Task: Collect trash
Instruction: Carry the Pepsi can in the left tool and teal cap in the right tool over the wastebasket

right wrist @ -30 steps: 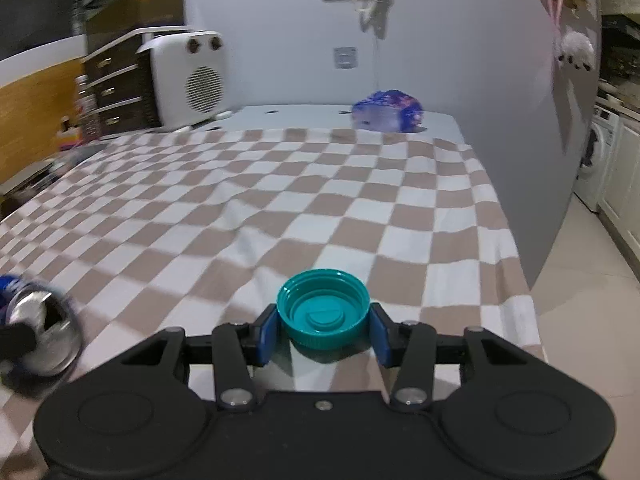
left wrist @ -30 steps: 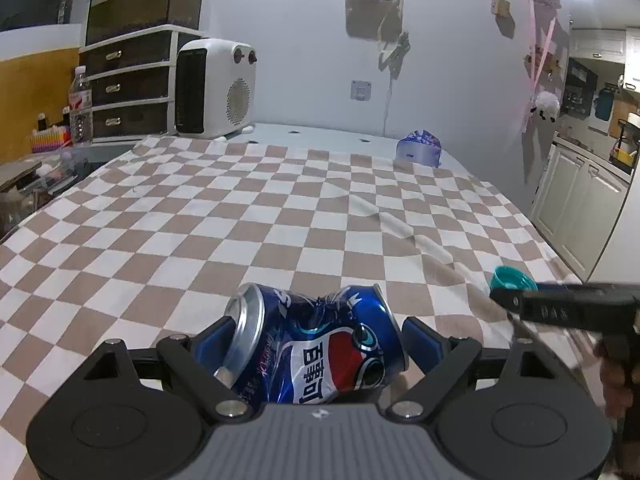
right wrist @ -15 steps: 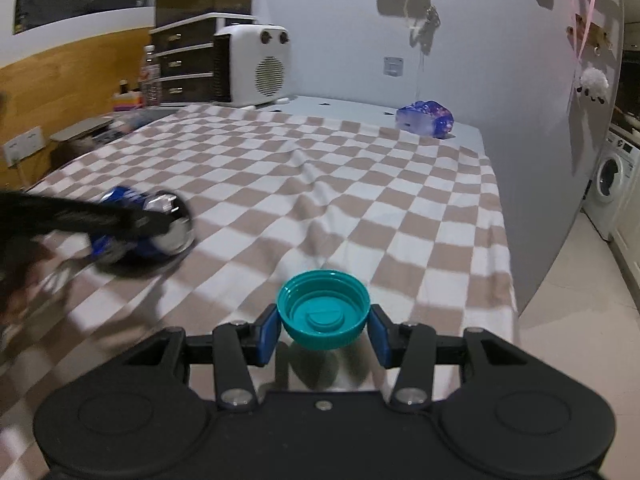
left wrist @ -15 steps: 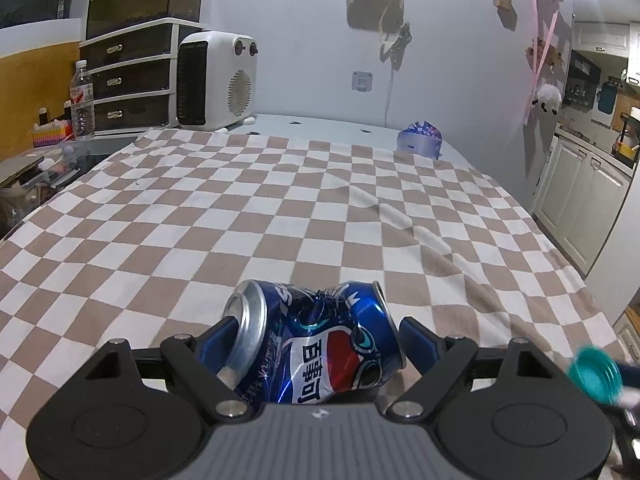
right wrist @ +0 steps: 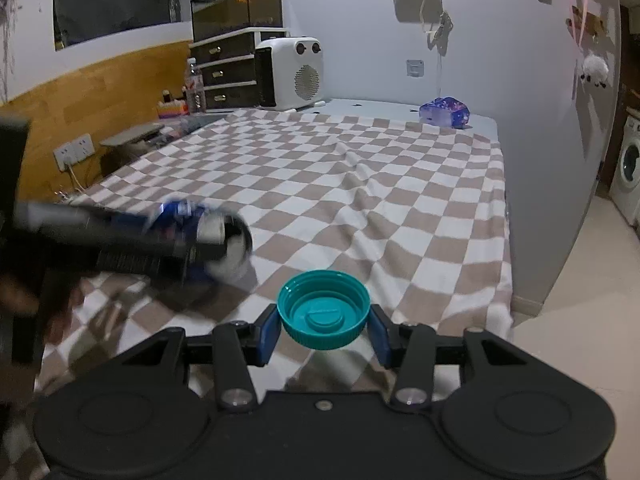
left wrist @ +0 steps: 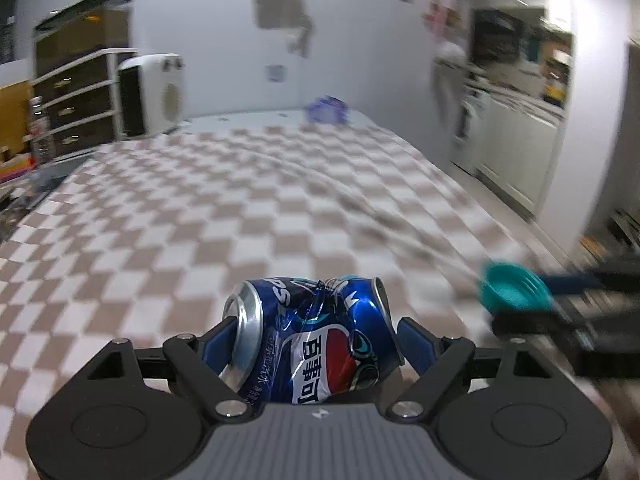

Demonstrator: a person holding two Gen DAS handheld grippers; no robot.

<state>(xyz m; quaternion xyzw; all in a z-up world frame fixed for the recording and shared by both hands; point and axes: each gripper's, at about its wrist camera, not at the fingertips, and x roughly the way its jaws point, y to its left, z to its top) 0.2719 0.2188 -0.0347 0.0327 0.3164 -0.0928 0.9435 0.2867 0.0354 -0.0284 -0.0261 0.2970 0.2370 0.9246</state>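
My left gripper is shut on a crushed blue Pepsi can, held above the checkered cloth. My right gripper is shut on a teal bottle cap, open side up, held above the cloth near its right edge. In the left wrist view the cap and right gripper show blurred at the right. In the right wrist view the can and left gripper show blurred at the left.
A blue-purple packet lies at the far end of the table. A white heater and a drawer unit with a tank on top stand at the far left. A washing machine and floor are to the right.
Both grippers have lifted and drawn back with their loads. The left view has swung right and is blurred; the right gripper with the cap now shows at its right.
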